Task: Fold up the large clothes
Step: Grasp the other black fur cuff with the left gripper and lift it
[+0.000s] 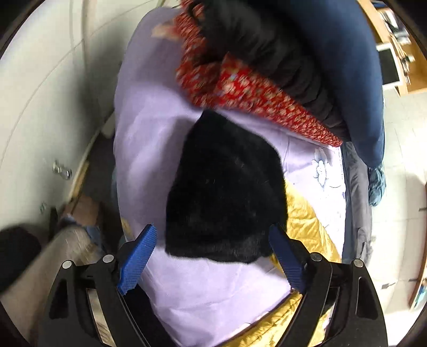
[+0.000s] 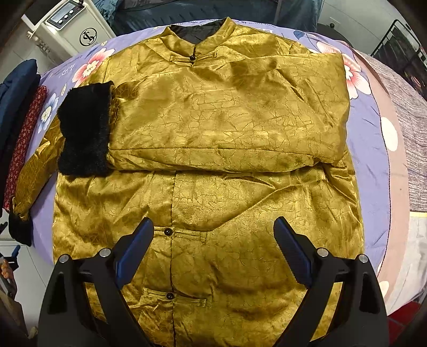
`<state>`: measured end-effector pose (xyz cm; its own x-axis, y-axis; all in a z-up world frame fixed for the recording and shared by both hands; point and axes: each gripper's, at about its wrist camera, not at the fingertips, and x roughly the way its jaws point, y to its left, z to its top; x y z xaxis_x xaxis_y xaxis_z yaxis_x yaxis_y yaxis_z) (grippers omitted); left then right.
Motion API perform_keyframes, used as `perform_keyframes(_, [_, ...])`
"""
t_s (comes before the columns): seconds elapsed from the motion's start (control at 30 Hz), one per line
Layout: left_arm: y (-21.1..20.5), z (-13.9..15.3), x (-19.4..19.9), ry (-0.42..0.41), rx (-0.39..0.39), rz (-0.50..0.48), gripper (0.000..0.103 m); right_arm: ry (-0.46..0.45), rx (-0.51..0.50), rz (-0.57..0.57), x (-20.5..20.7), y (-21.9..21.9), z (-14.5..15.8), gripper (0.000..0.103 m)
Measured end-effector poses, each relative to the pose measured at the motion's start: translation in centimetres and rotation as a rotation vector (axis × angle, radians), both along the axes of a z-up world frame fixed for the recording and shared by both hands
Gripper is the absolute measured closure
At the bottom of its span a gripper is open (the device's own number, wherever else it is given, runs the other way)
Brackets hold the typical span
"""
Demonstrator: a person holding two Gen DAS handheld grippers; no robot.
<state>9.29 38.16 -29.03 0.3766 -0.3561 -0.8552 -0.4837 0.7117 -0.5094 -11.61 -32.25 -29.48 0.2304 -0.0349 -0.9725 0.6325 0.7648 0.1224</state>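
Note:
A gold satin jacket [image 2: 226, 120] lies front up on a lilac flowered bedsheet [image 2: 368, 138]. One sleeve is folded across its chest and ends in a black fur cuff [image 2: 82, 128]. The other sleeve [image 2: 34, 176] trails off to the left. My right gripper [image 2: 213, 221] is open above the jacket's lower front, holding nothing. In the left wrist view a black fur cuff [image 1: 226, 186] lies on the lilac sheet [image 1: 149, 128], with gold fabric [image 1: 307, 221] beside it. My left gripper [image 1: 213, 229] is open, and the cuff's near end lies between its blue fingers [image 1: 138, 256], ungripped.
A pile of clothes lies beyond the cuff: red floral cloth [image 1: 240, 88], a black garment [image 1: 267, 48] and a blue one [image 1: 347, 66]. The bed's edge drops to pale floor [image 1: 40, 106] on the left. A white machine [image 2: 66, 24] and a metal rack [image 2: 400, 48] stand behind the bed.

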Motion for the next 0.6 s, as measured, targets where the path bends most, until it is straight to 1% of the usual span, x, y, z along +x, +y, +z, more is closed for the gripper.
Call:
perform_keyframes(0.07, [-0.5,-0.5,-0.9,0.007,-0.090,0.038,0.020,0.003,0.004,0.001,0.1,-0.1,-0.1,0.013])
perform_keyframes(0.13, [-1.4,-1.5,-1.0,0.013,-0.198,0.058,0.019,0.006,0.009,-0.001,0.2,-0.1,-0.2,0.013])
perform_keyframes(0.2, [-2.2,-2.8,-0.7,0.029,-0.255,0.063,0.017,0.006,0.016,0.000,0.3,-0.2,-0.4,0.013])
perform_keyframes(0.23, [-2.4,-3.6,-0.3,0.050,-0.281,0.075,0.017,0.007,0.015,0.001,0.3,-0.2,-0.4,0.013])
perform_keyframes(0.27, [-2.6,-4.1,-0.1,0.064,-0.294,0.089,0.017,0.009,0.014,0.004,0.4,-0.2,-0.4,0.013])
perform_keyframes(0.37, [-2.5,-5.5,1.0,0.085,-0.302,0.159,0.018,0.007,0.006,0.015,0.6,-0.2,-0.2,0.013])
perform_keyframes(0.4, [-2.6,-5.7,1.5,0.082,-0.293,0.163,0.020,0.007,0.005,0.017,0.6,-0.2,-0.2,0.013])
perform_keyframes(0.43, [-2.7,-5.7,1.7,0.085,-0.281,0.160,0.025,0.007,0.005,0.017,0.6,-0.2,-0.2,0.013])
perform_keyframes(0.47, [-3.1,-5.8,2.3,0.100,-0.247,0.139,0.031,0.009,0.007,0.013,0.4,-0.3,-0.3,0.013])
perform_keyframes(0.5, [-3.3,-5.8,2.6,0.105,-0.233,0.124,0.036,0.010,0.011,0.008,0.3,-0.4,-0.3,0.013])
perform_keyframes(0.57, [-4.0,-5.5,3.1,0.094,-0.206,0.088,0.053,0.010,0.014,-0.004,-0.1,-0.7,-0.4,0.013])
perform_keyframes(0.6, [-4.3,-5.1,3.3,0.081,-0.184,0.067,0.057,0.008,0.015,-0.010,-0.3,-0.8,-0.4,0.013])
